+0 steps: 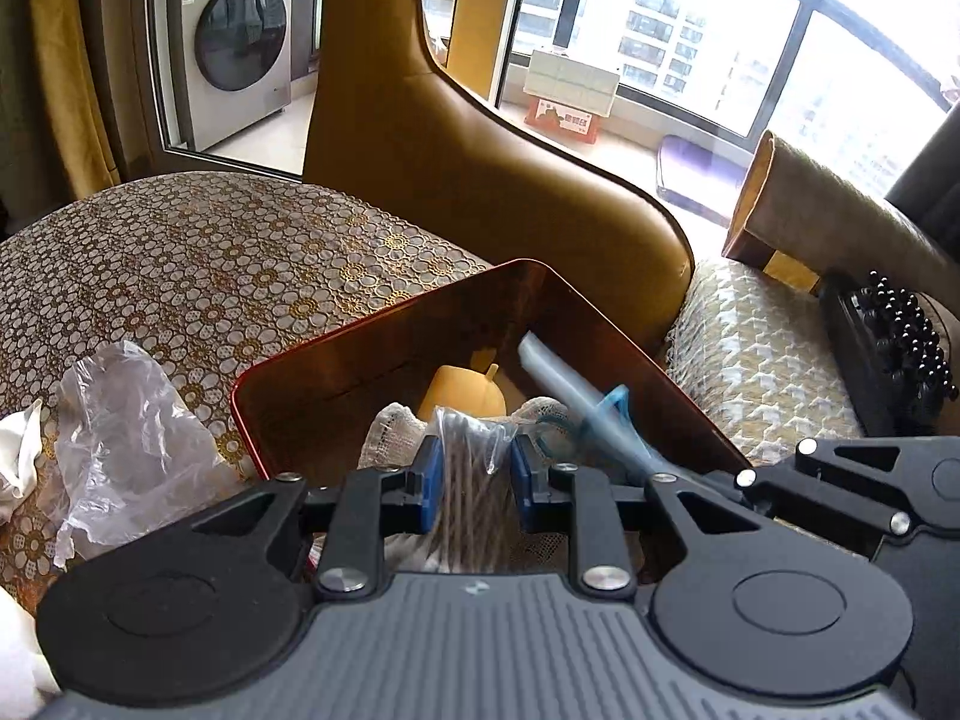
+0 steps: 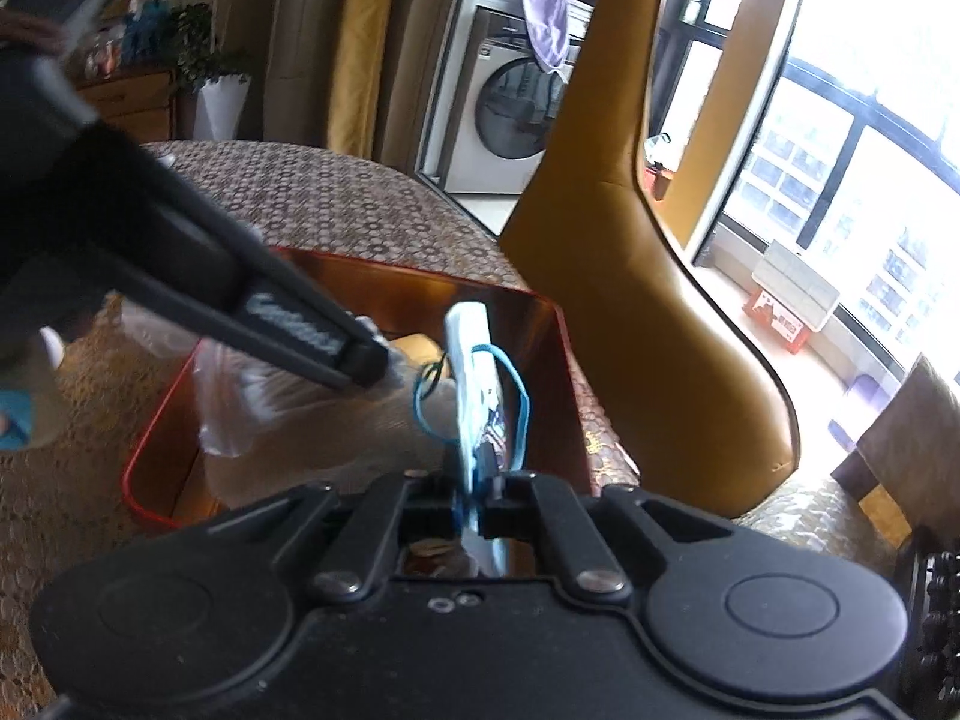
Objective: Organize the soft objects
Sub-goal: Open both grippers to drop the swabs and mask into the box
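Over the bin (image 1: 384, 336), my left tool (image 1: 477, 468) pinches a swab bag (image 1: 474, 450); my right tool (image 2: 477, 474) clamps a mask (image 2: 474, 372).

Box (image 1: 372, 360) on table (image 1: 180, 252); chair (image 1: 480, 180) behind; plastic bag (image 1: 114, 420) left.

A desk (image 1: 180, 252) in floral lace cloth carries a red box (image 1: 360, 360), centre frame, and crumpled clear plastic (image 1: 114, 420), lower left.

A clear bag of cotton swabs (image 1: 471, 456) is pinched upright over the red-rimmed box (image 1: 600, 312). A folded pale blue face mask (image 2: 474, 384) with blue ear loops stands on edge above the box's far right corner. A yellow soft toy (image 1: 462, 399) and white lace cloth (image 1: 390, 426) lie inside.
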The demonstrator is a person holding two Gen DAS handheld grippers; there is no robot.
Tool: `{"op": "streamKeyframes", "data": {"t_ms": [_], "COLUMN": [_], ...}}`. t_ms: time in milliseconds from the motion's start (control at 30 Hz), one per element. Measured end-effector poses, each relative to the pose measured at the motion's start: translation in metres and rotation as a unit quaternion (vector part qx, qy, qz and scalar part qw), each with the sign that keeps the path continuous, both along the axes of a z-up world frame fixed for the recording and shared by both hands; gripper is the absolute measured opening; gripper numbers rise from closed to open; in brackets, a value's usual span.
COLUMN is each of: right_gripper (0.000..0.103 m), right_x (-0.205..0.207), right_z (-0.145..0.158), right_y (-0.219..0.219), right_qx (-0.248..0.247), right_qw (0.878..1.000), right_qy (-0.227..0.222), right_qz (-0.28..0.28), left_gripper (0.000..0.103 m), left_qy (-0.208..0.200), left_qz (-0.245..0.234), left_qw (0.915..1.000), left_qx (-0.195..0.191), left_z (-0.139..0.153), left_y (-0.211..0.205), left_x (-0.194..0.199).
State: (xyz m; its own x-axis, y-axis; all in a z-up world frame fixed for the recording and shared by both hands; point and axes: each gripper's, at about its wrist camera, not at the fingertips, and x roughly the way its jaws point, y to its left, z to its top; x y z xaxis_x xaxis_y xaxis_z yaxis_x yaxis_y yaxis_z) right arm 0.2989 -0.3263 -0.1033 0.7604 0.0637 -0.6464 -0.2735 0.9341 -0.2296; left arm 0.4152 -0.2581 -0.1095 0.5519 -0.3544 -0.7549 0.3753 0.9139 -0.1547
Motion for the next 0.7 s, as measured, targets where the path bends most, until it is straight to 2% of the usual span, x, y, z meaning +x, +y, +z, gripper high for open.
{"op": "streamKeyframes", "data": {"t_ms": [33,200,367,400,433,500,533,700], "right_gripper": [0.011,0.018,0.024,0.026,0.028,0.033,0.037,0.043], "right_x": [-0.001,-0.008,-0.012,-0.012,-0.012,-0.013,-0.014,-0.02], "right_z": [-0.001,-0.003,0.0,0.002,0.002,0.003,0.004,0.008], "right_y": [0.001,0.008,0.004,0.005,0.003,0.0,-0.002,-0.008], "right_qx": [0.0,0.002,0.024,0.03,0.036,0.046,0.053,0.078], "right_qw": [1.0,1.0,0.999,0.999,0.999,0.998,0.998,0.996], "right_qy": [0.003,0.009,0.013,0.015,0.017,0.019,0.02,0.021], "right_qz": [0.005,0.027,0.027,0.026,0.027,0.028,0.03,0.024], "left_gripper": [0.024,0.024,0.03,0.036,0.051,0.067,0.067,0.067], "left_qy": [-0.001,-0.007,-0.006,-0.005,-0.004,-0.008,-0.01,-0.008], "left_qz": [-0.001,-0.007,-0.01,-0.011,-0.011,-0.009,-0.009,-0.01], "left_qw": [1.0,0.9999,0.9999,0.9999,0.9999,0.9999,0.9998,0.9998], "left_qx": [0.0,0.0,-0.005,-0.006,-0.008,-0.011,-0.013,-0.017], "left_z": [-0.001,-0.001,0.001,0.001,0.001,0.002,0.003,0.008], "left_y": [0.0,0.001,0.003,0.004,0.004,0.005,0.007,0.013], "left_x": [0.0,-0.004,-0.009,-0.01,-0.011,-0.013,-0.015,-0.023]}}
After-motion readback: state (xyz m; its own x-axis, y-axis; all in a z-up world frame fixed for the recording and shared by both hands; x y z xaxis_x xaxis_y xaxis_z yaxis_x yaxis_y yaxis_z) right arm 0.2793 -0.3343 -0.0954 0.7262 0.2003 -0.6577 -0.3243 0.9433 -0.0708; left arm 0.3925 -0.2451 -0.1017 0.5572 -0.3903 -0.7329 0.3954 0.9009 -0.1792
